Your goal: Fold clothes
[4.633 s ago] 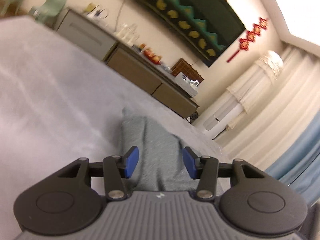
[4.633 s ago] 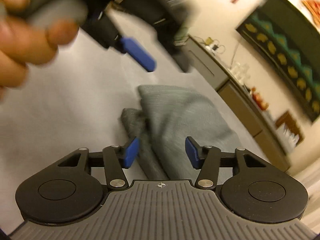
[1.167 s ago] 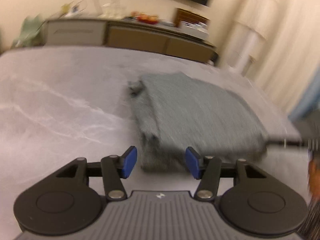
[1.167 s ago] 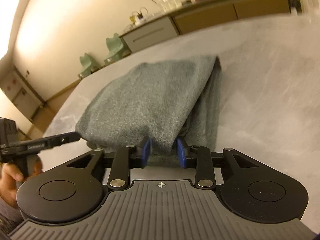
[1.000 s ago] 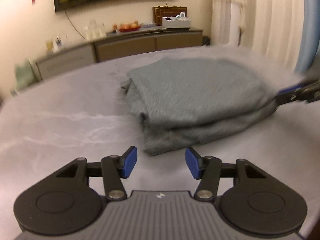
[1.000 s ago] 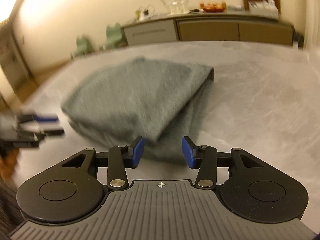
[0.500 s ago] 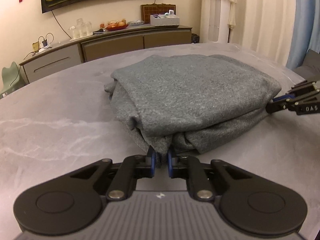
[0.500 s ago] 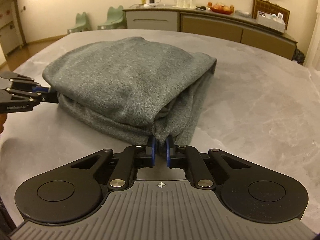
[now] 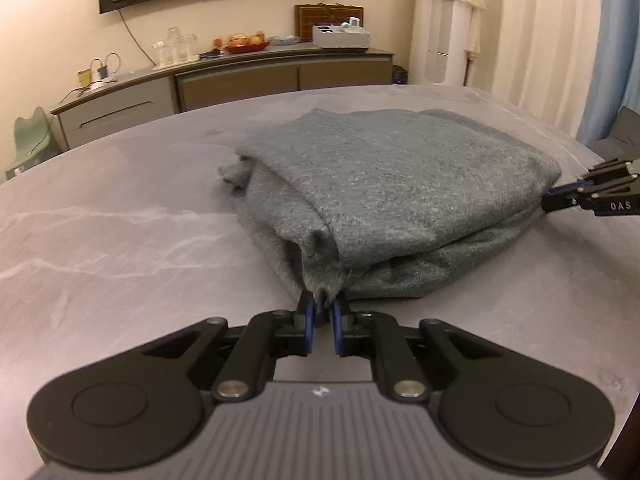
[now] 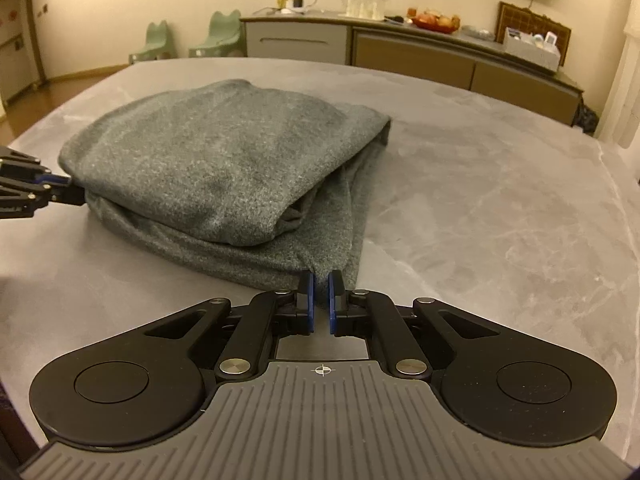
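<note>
Grey folded garment (image 9: 400, 184) lies bundled on the marbled desk (image 9: 120, 240). Left tool (image 9: 320, 312) is clenched on one near corner of the cloth; right tool (image 10: 319, 292) is clenched on the opposite corner's lower layer.

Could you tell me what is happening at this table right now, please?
A person is folding a grey garment on a grey marbled table with two handheld grippers. The left gripper is shut on one near corner of the already folded bundle, and the right gripper is shut on the other near corner. The garment lies in several layers, flat on the table.
</note>
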